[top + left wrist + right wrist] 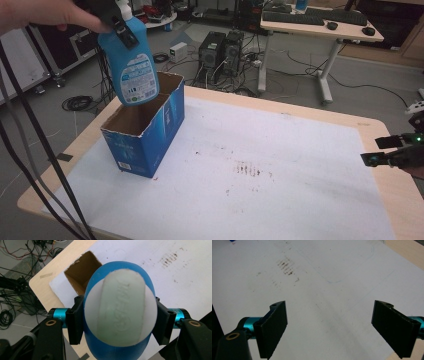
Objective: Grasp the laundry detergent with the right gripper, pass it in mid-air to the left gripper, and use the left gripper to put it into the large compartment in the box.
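A blue bottle [132, 70] with a white cap and a printed label hangs upright over the open top of a blue cardboard box [145, 135]. My left gripper [122, 27] is shut on the bottle's upper part, with a hand behind it. In the left gripper view the bottle [120, 307] shows end-on between the black jaws of my left gripper [120, 322], and the brown inside of the box [80, 272] lies beyond it to the left. Low over the table's right edge, my right gripper [378, 150] stands open. Its jaws [334, 327] are wide apart above the white mat.
A white mat [280, 165] with brown stains [247, 170] covers the wooden table [300, 107]. The box stands at the mat's left side. Black cables [30, 150] hang across the near left. Beyond the table are computer towers [220, 50], floor cables and a desk [320, 25].
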### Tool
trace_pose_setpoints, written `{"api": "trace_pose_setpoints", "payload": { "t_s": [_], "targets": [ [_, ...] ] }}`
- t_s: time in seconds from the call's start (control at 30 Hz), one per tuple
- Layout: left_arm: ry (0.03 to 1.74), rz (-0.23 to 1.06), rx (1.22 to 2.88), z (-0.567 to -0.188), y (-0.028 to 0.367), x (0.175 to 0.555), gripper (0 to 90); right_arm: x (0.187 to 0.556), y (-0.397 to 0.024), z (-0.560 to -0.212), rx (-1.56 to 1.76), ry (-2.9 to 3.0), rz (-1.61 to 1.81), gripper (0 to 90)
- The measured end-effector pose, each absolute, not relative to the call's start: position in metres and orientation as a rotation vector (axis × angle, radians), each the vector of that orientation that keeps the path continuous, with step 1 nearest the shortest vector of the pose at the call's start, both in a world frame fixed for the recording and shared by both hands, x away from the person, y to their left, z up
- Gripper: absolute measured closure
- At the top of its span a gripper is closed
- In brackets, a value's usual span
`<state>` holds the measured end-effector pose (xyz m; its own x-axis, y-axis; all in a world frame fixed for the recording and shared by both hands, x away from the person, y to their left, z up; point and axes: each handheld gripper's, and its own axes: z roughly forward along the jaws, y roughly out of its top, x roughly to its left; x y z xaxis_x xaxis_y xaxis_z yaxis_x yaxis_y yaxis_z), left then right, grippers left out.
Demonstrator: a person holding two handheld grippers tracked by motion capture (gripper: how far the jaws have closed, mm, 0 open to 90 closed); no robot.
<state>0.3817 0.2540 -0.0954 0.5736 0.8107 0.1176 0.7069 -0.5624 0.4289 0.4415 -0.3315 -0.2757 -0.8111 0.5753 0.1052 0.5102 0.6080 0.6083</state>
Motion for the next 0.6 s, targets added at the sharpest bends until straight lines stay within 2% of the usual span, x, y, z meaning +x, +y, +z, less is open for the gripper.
{"api": "trace_pose_setpoints", "payload": {
  "t_s": [0.6],
  "targets": [
    [1.298,0.402,2.529,-0.157,0.256,0.394,38.1,0.442,-0.332,-0.278,0.910,2.738,0.971,12.9]
  ]
}}
